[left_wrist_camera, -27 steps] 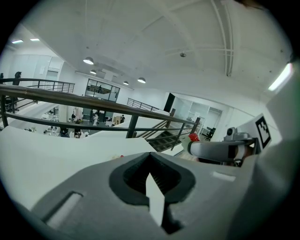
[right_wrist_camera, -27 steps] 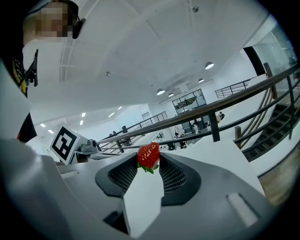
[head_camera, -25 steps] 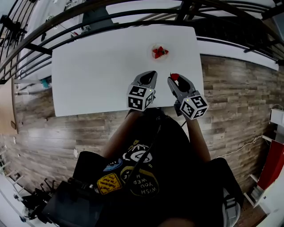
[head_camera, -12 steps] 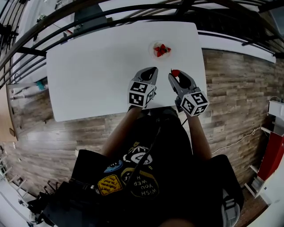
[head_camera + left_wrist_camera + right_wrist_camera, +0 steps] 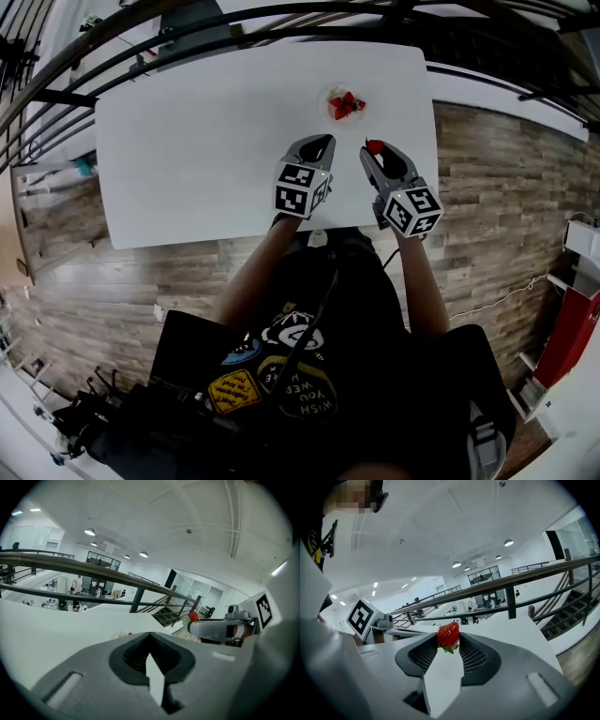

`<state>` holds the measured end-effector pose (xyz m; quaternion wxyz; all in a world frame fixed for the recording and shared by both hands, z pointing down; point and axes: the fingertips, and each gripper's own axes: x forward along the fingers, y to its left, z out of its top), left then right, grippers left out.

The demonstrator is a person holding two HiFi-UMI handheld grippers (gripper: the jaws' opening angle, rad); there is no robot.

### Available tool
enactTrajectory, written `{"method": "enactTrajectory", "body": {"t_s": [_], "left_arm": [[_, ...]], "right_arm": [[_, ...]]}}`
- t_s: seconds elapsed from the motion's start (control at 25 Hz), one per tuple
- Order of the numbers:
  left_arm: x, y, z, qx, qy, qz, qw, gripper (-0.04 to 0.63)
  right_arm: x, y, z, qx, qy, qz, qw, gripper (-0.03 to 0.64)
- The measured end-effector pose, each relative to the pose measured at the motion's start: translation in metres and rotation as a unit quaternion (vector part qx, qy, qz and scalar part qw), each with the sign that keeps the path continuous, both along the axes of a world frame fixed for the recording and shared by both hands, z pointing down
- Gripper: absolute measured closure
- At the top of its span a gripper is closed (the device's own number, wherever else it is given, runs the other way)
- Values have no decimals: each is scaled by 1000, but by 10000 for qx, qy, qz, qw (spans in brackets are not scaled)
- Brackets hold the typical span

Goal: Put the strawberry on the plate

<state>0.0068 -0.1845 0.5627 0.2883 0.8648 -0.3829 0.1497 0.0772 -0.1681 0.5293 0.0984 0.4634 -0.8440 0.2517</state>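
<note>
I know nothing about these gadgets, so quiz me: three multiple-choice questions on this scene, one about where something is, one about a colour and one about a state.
1. Where is the plate?
A. On the white table, beyond both grippers
B. On the wooden floor
C. Between one gripper's jaws

2. What colour is the strawberry in the right hand-held gripper?
A. Yellow
B. Blue
C. Red

3. How is the left hand-held gripper?
A. Clamped on a fruit
B. Shut, with nothing in it
C. Wide open over the plate

Answers:
1. A: the head view shows the plate on the table, ahead of the gripper tips.
2. C: the right gripper view shows a red berry with green leaves pinched at the jaw tips.
3. B: the left gripper view shows the jaw tips meeting with nothing between them.
</note>
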Motion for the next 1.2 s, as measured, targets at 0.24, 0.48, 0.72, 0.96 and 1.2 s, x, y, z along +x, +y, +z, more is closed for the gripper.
{"method": "enactTrajectory", "body": {"t_s": [0.24, 0.48, 0.72, 0.96, 1.2], "left_arm": [[2, -7, 15, -121, -45, -142, 9998, 592], [4, -16, 29, -183, -88, -271, 9994, 592], [4, -23, 40, -250, -129, -314, 9991, 592], [1, -29, 50, -213, -150, -264, 9993, 592], [4, -32, 64, -327, -68, -316, 9989, 592]], "right_arm": [[6, -13, 17, -85, 81, -151, 9998, 469], [6, -25, 34, -203, 86, -288, 9993, 469], [5, -34, 48, -273, 161, -404, 9987, 470], [2, -44, 63, -345, 225, -460, 9981, 469], [6, -49, 80, -421, 300, -494, 9974, 470]]}}
